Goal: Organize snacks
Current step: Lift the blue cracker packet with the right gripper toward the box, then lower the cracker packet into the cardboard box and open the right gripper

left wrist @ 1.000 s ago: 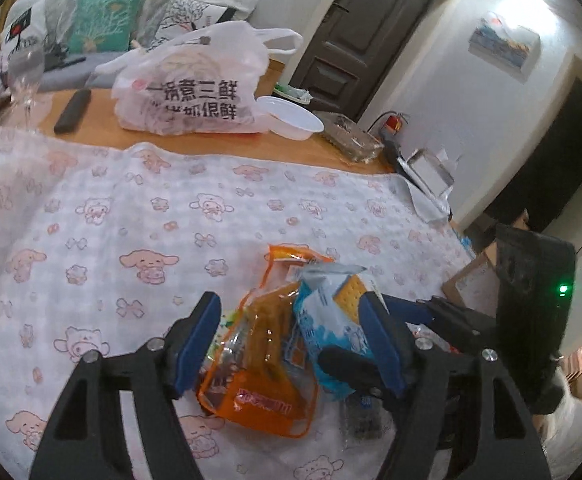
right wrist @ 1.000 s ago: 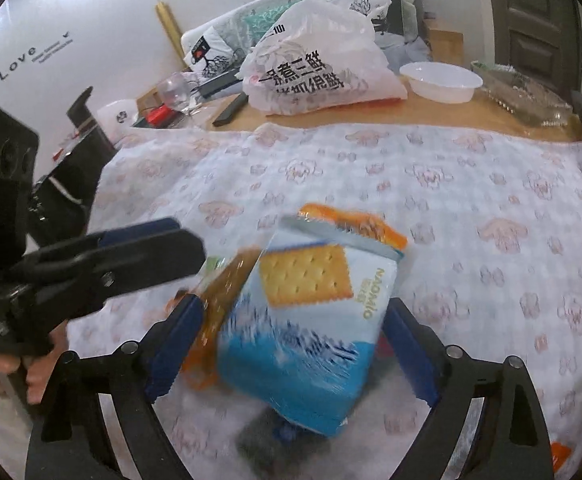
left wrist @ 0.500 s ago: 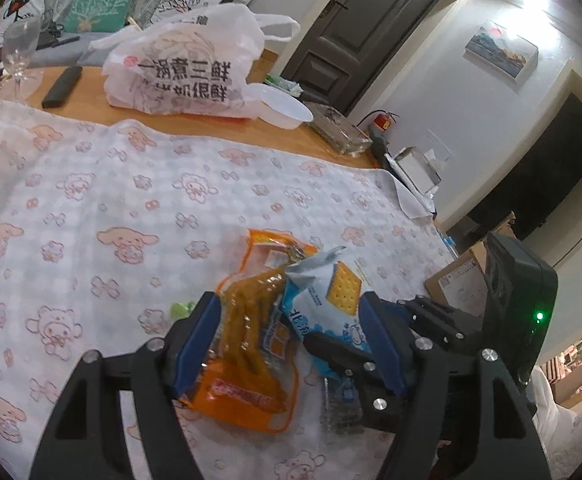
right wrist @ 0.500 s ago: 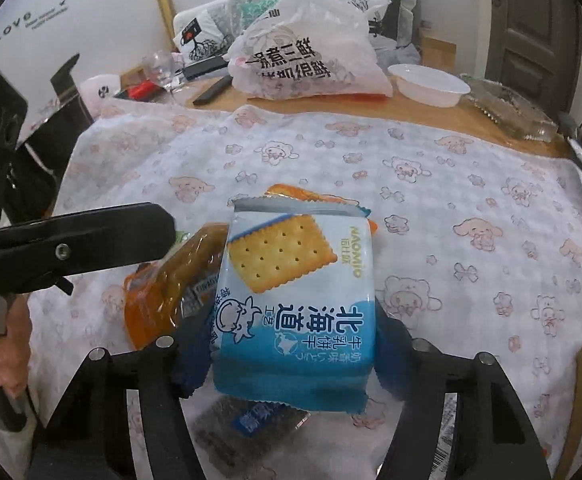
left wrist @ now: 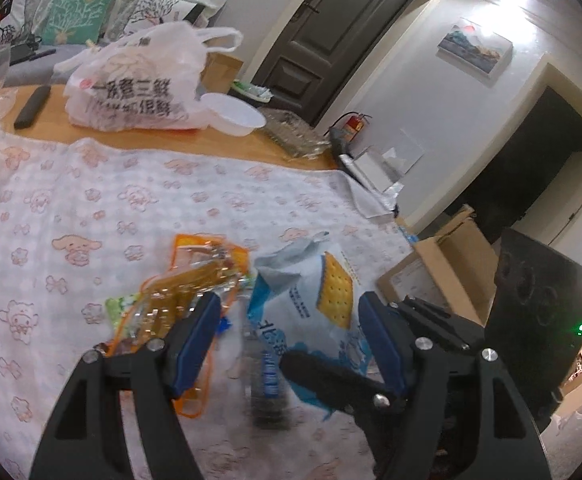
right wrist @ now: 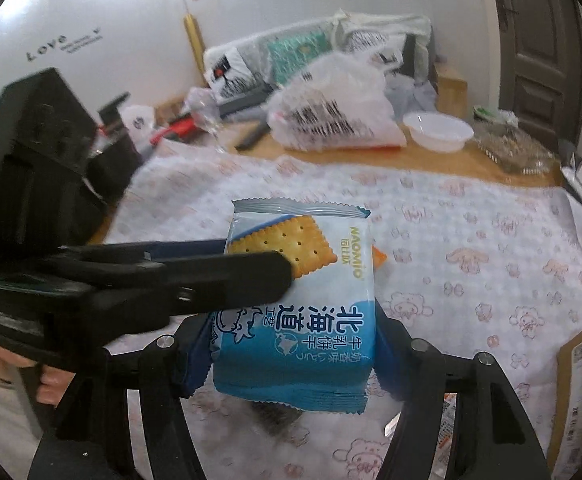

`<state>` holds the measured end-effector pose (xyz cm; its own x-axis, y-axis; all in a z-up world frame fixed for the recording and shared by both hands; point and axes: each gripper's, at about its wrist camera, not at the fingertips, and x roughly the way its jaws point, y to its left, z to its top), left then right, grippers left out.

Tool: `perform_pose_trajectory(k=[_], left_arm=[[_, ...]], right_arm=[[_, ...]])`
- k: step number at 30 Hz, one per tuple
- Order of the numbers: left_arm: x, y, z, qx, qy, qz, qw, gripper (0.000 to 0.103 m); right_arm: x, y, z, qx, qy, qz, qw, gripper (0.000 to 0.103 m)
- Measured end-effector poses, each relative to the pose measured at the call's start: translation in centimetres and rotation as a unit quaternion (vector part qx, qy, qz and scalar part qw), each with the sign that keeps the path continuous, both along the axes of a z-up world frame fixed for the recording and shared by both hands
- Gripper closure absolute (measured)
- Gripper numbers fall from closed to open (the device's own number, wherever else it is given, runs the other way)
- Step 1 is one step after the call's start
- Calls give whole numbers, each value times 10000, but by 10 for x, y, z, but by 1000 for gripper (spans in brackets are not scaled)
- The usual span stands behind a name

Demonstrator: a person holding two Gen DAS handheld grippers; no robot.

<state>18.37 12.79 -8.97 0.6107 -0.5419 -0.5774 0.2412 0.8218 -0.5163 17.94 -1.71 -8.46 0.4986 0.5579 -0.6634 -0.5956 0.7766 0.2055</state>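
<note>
Right tongs point(right wrist: 291, 344) clench the blue-and-white foil biscuit packet point(right wrist: 299, 304), lifted for sorting above the orange snack pouch point(left wrist: 183, 292); left tongs point(left wrist: 287, 336) gape empty.

The cracker packet point(right wrist: 297, 304) sits between the right claw's point(right wrist: 293, 356) fingers, above the tablecloth point(right wrist: 471, 248).

The cracker packet point(right wrist: 299, 304) is pale blue above and deeper blue below, printed with a golden square biscuit. Just beside it lies an orange snack bag point(left wrist: 179, 300), both over a white tablecloth point(left wrist: 91, 208) patterned with pink cartoon puppies.
</note>
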Motion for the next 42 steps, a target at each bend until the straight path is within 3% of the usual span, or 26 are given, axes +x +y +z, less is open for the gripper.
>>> perform_pose_trajectory(k=[2,5,15,24,31,42], left_arm=[[-5,-5,7,-44,-76,-31,10000,36],[-15,-18,24,-78,-257,-118,9996,50],[-43,-93,81,637,-734,-220,9950,51],[-31,-208,116,1060,-842,-727,9881,51],[-2,-290,105,1346,-658,-1243,9809,51],[38,-336,70,1596,-228,-1514,9752,49]], right_arm=[[-9,-5,11,138,-102,83,9998,41],[-21,-15,26,231,-268,137,9993,41],[-50,-84,63,652,-583,74,9961,41],[-58,-190,85,1043,-807,-412,9904,41],[-42,-264,72,896,-733,-838,9897,41],[-19,-302,39,366,-536,-1212,9905,41]])
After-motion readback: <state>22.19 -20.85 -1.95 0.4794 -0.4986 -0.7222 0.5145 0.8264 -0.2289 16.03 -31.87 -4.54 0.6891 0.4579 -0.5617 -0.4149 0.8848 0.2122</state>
